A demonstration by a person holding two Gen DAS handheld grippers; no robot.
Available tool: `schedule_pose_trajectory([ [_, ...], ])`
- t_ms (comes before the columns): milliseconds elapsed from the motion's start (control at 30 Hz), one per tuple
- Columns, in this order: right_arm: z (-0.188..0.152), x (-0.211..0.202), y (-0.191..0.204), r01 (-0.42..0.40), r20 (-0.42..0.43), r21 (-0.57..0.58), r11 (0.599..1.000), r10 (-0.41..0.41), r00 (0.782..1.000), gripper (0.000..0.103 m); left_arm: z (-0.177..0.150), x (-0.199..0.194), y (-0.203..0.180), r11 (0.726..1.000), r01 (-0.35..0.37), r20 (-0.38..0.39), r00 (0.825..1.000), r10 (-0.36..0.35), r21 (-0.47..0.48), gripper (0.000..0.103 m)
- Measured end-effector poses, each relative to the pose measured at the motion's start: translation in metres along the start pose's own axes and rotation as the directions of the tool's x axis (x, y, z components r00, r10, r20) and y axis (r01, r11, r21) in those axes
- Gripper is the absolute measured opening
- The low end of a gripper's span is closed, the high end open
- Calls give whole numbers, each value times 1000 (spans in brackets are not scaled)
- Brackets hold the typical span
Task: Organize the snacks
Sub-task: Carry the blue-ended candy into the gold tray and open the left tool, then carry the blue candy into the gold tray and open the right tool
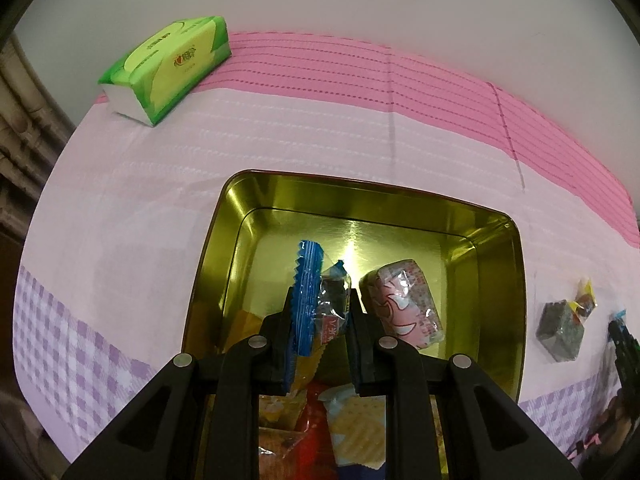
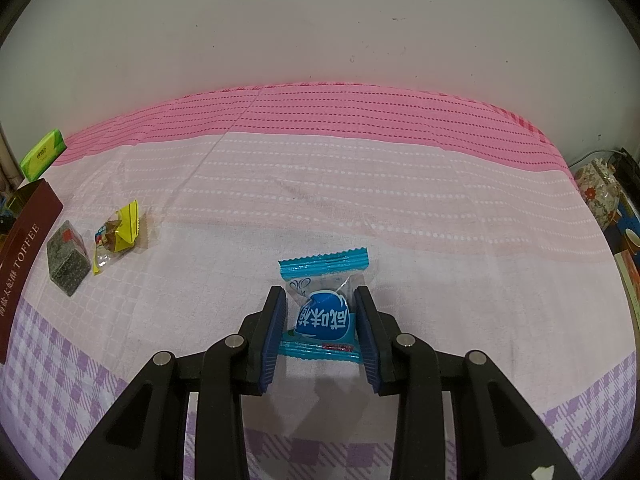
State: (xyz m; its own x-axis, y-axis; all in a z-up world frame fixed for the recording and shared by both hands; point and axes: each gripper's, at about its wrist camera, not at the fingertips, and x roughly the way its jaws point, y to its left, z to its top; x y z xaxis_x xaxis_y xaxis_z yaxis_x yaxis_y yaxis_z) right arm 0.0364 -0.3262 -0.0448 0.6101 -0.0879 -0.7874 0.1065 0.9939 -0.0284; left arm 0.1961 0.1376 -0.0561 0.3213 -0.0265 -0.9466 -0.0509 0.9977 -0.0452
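Pink-and-lilac cloth covers the surface. Left claw [image 1: 318, 320] pinches one blue-edged candy [image 1: 316, 312] above one gold tin [image 1: 500, 280] holding several snacks. Right claw [image 2: 320, 332] grips one blue candy [image 2: 325, 312]; two wrapped snacks [image 2: 68, 258] lie beside the tin.

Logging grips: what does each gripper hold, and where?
Left gripper: blue-edged candy, by its middle. Right gripper: blue candy, by its sides.

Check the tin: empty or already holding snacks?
Holding snacks. The open gold tin has a pink-wrapped snack on its floor and more packets at the near end; part of the floor is bare.
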Motion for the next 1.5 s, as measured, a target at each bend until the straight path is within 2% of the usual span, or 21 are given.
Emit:
schedule_pose_trajectory([
  [300,0,0,0,0,0,-1,1000,0,1000,33,0,-4,4,1000,-4,-13,1000,4,-15,31],
  [467,0,0,0,-3,-1,-5,1000,3,1000,35,-4,-19,0,1000,4,20,1000,-5,11,46],
  [800,0,-1,-1,-6,0,-1,1000,6,1000,36,-23,-56,-10,1000,-1,109,994,-1,24,50],
  [1000,0,-1,-3,-14,0,4,1000,14,1000,36,-50,-86,-12,996,-78,200,977,67,47,57],
  [1067,1,-1,-4,-20,1,7,1000,20,1000,35,-62,-95,-9,993,-106,237,967,92,44,59],
  [1267,1,-1,-5,-17,2,10,1000,17,1000,32,-88,-107,-2,978,-202,285,941,179,54,64],
  [1500,4,0,3,12,-18,-19,1000,-13,1000,28,-103,-114,14,973,-230,311,926,213,18,71],
])
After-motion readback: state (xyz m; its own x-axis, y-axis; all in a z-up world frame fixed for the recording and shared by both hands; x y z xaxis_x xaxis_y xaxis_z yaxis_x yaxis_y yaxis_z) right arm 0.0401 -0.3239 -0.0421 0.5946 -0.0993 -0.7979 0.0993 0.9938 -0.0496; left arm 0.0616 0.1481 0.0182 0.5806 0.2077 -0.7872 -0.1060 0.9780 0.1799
